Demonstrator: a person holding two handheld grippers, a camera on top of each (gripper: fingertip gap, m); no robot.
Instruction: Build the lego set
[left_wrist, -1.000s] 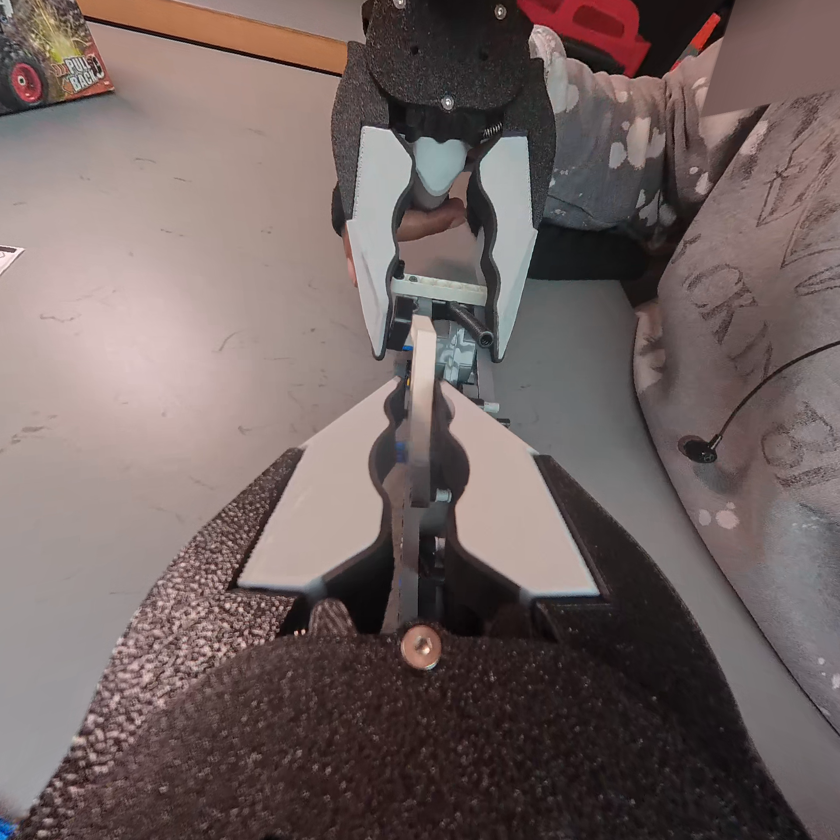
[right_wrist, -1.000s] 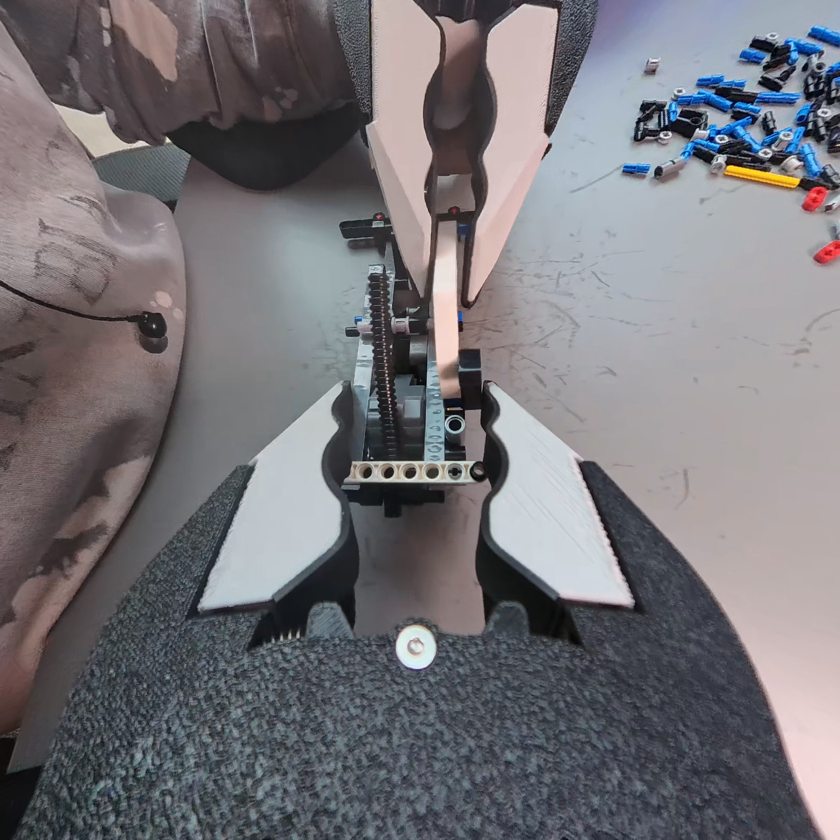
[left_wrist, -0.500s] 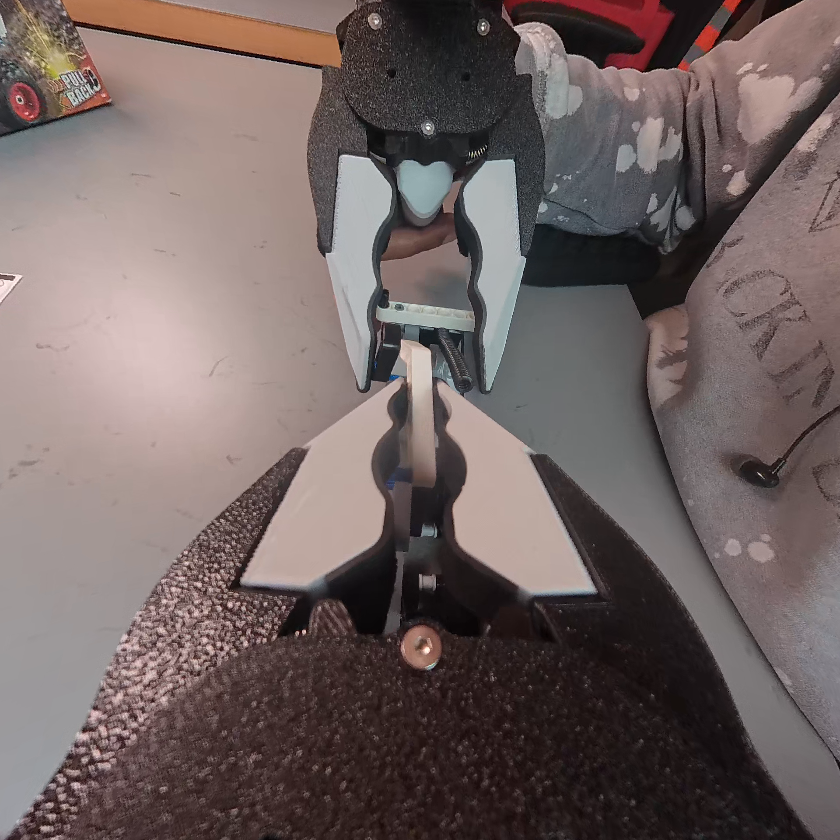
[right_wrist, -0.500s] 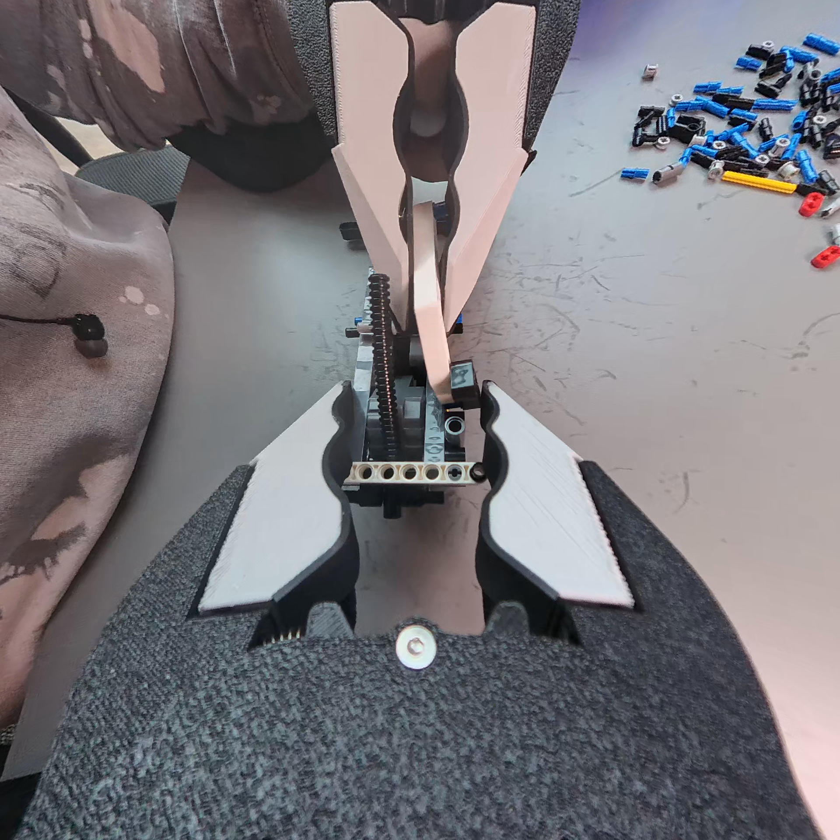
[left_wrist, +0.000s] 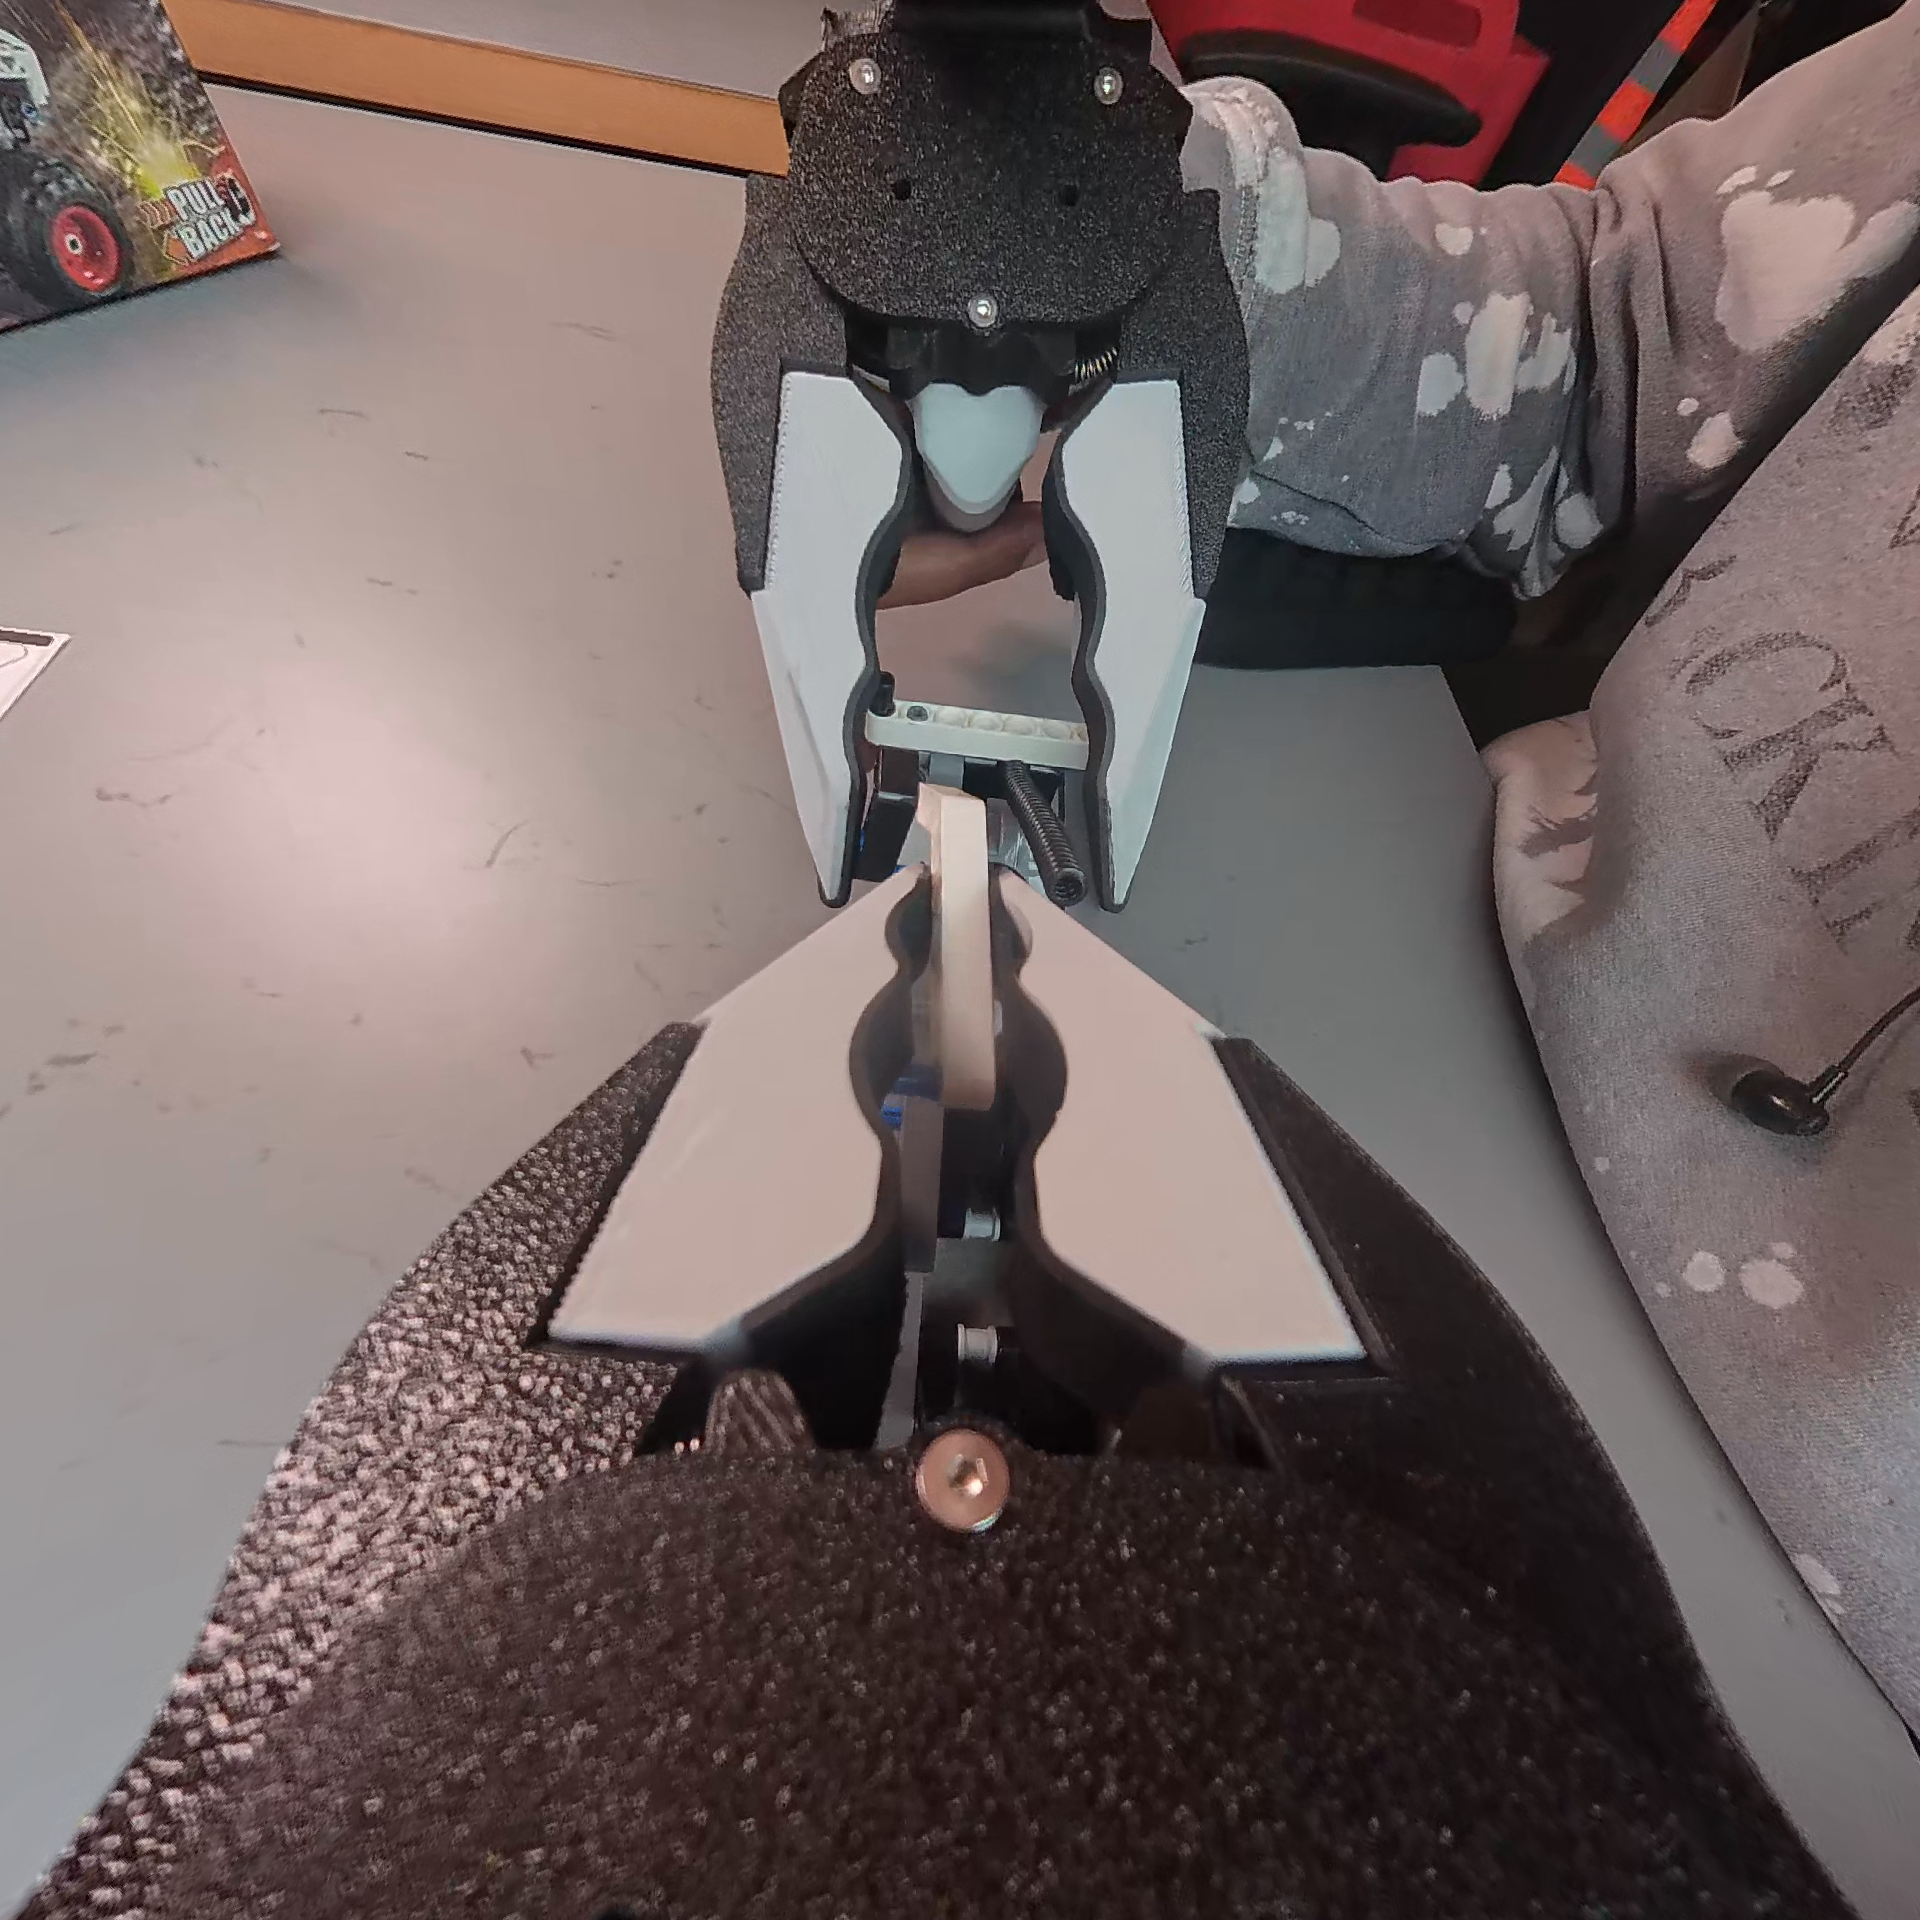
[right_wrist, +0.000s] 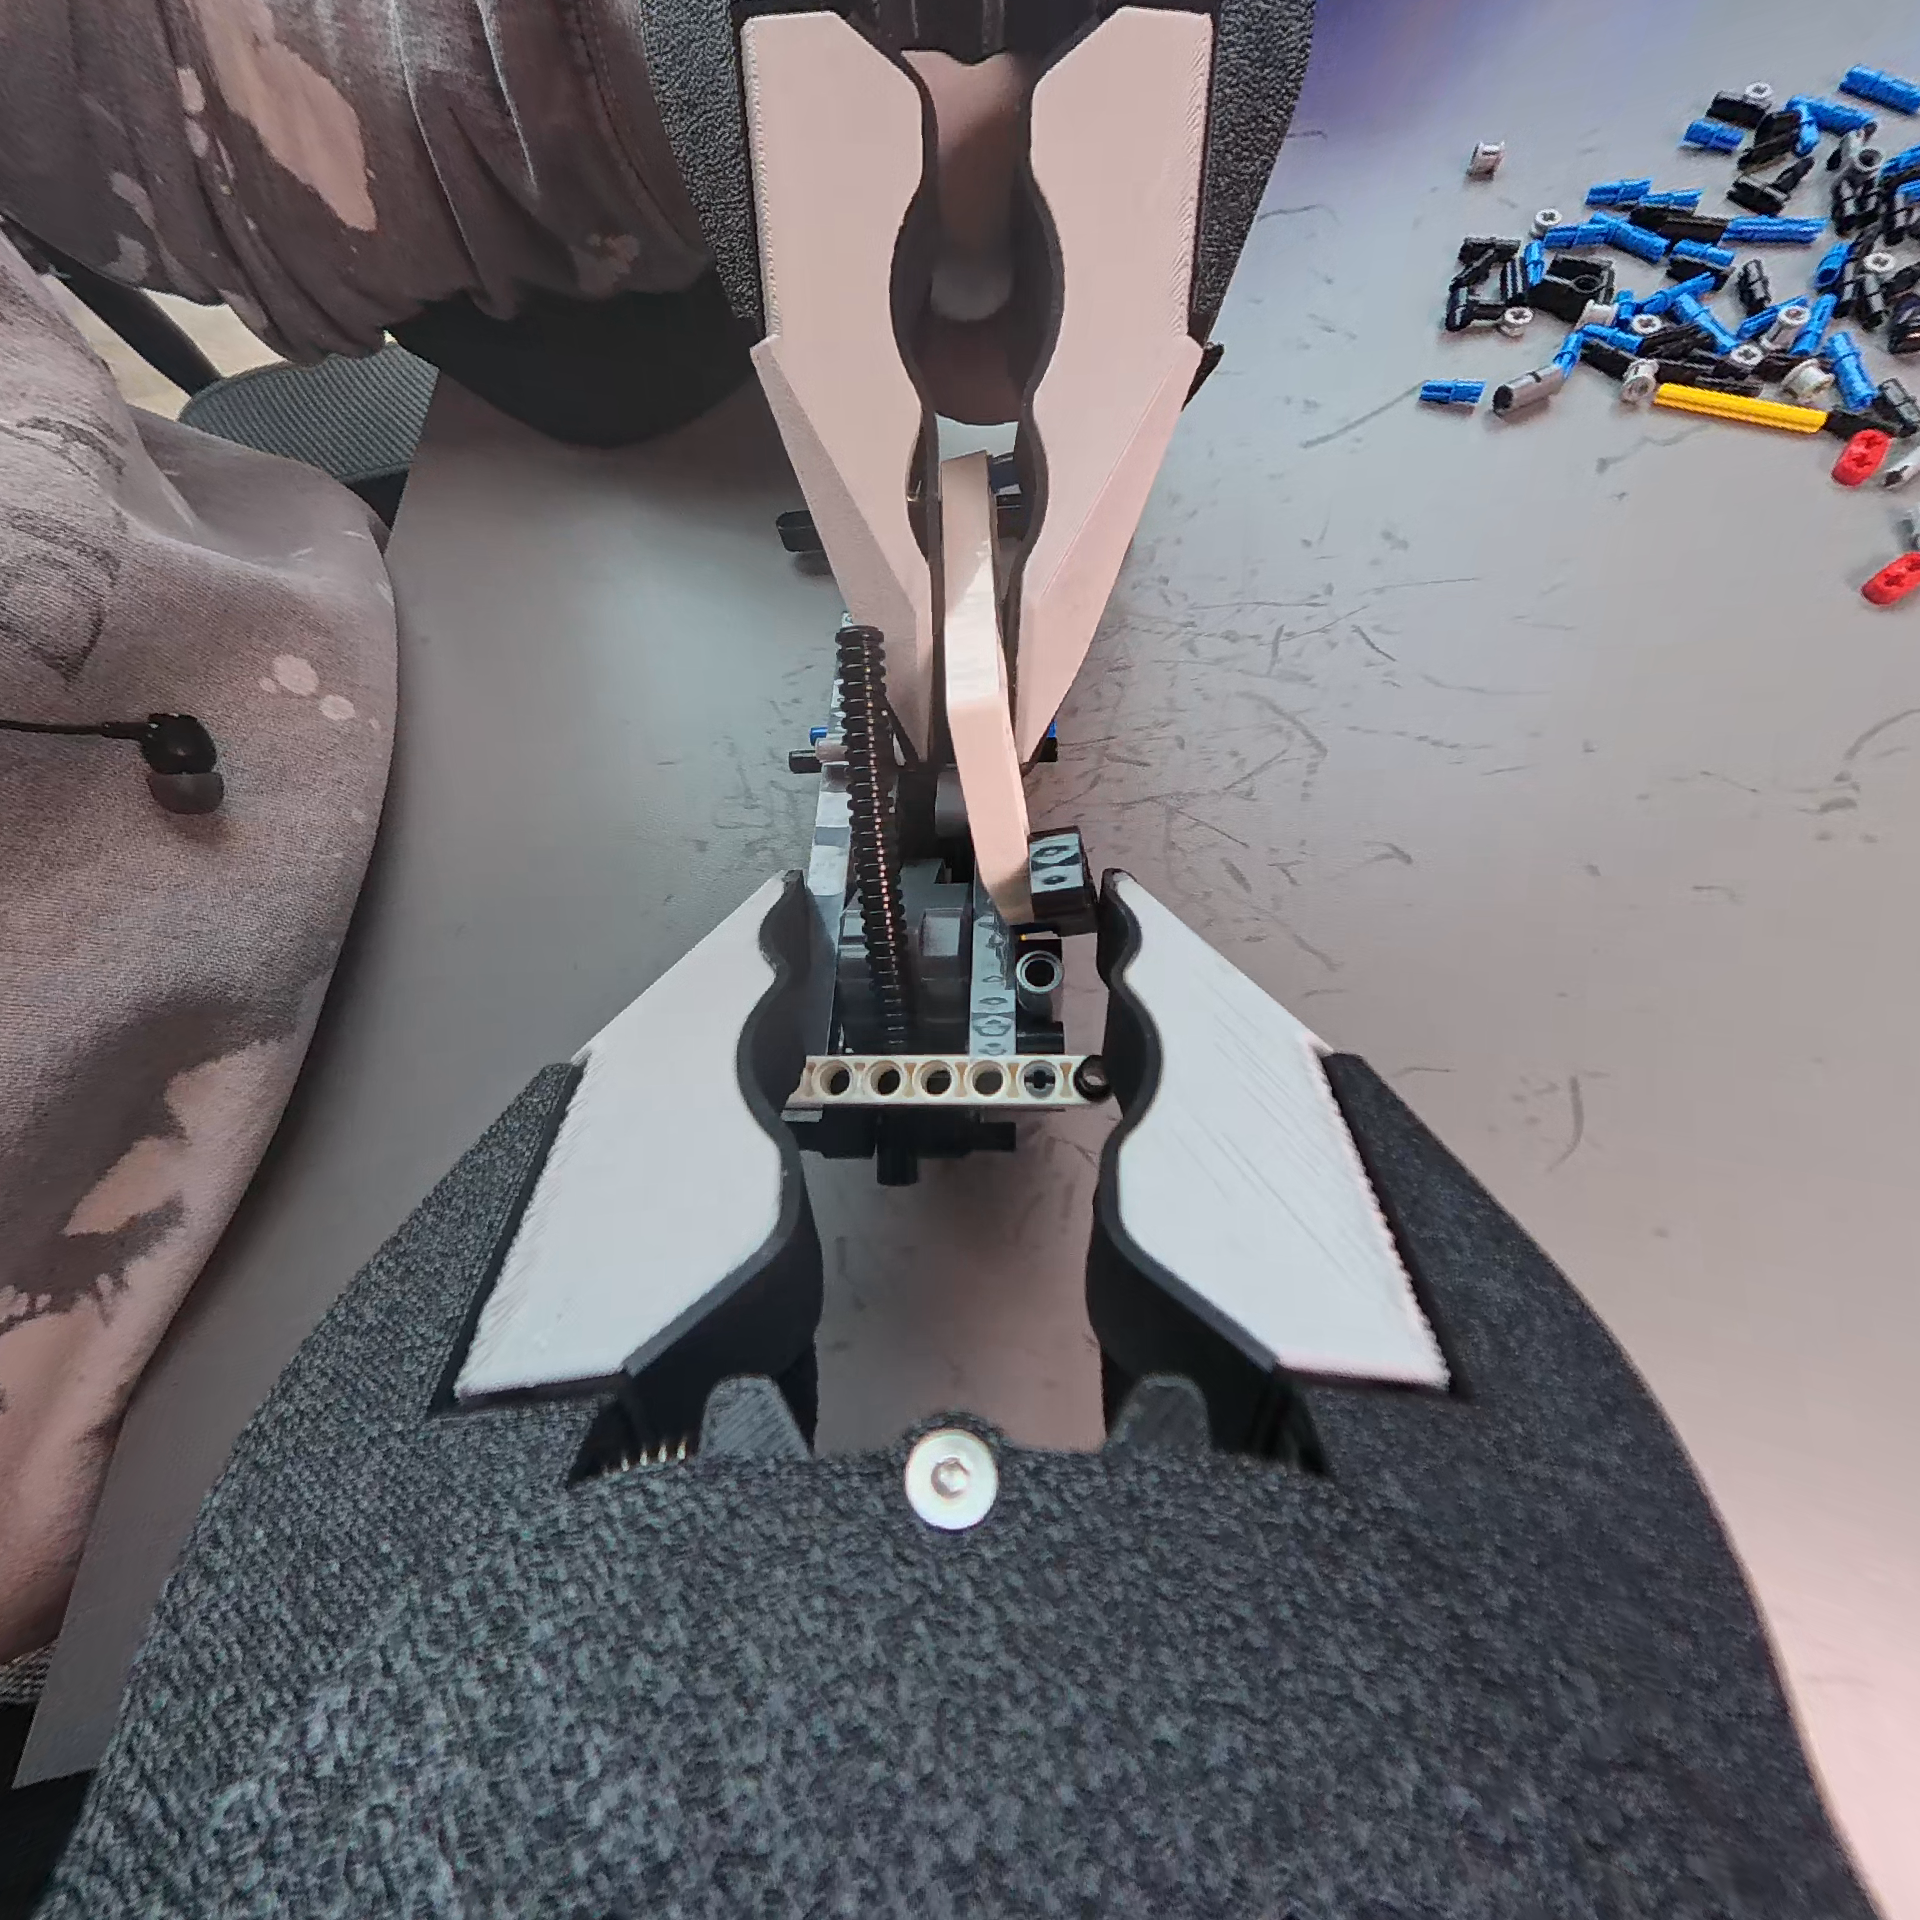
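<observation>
Left jaws pinch a white panel; right jaws clamp the chassis. Loose parts beyond the chassis suggest much remains.

A grey, scratched desk carries a printed cardboard box at its far corner. A paper sheet lies at the left edge.

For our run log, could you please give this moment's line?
left tool: shut on white beam | right tool: shut on lego assembly | beam tip at assembly
</observation>
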